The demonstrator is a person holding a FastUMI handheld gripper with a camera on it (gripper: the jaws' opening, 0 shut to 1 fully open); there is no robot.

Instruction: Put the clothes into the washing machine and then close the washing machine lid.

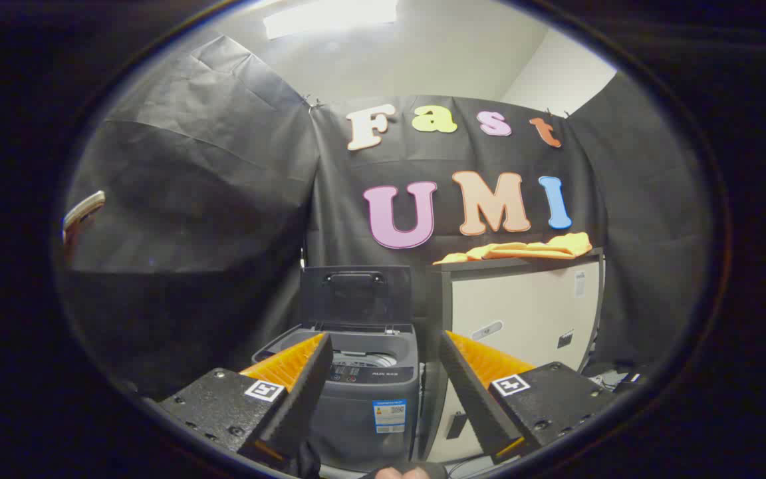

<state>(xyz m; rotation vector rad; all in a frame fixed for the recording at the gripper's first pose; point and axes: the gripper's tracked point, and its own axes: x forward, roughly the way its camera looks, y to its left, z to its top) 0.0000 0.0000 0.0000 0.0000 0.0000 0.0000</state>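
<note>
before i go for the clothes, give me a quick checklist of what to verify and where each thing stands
1. Dark flat lid of the grey top-loading washing machine raised: ok, it stands upright.
2. Drum free to take clothes: cannot tell, the inside is hidden.
3. Orange folded clothes within sight: ok, they lie on top of the white cabinet beside the machine.
4. Gripper ready to grasp: ok, fingers spread open and holding nothing.
5. Gripper at the clothes: not ok, they lie well beyond the fingers.
</note>
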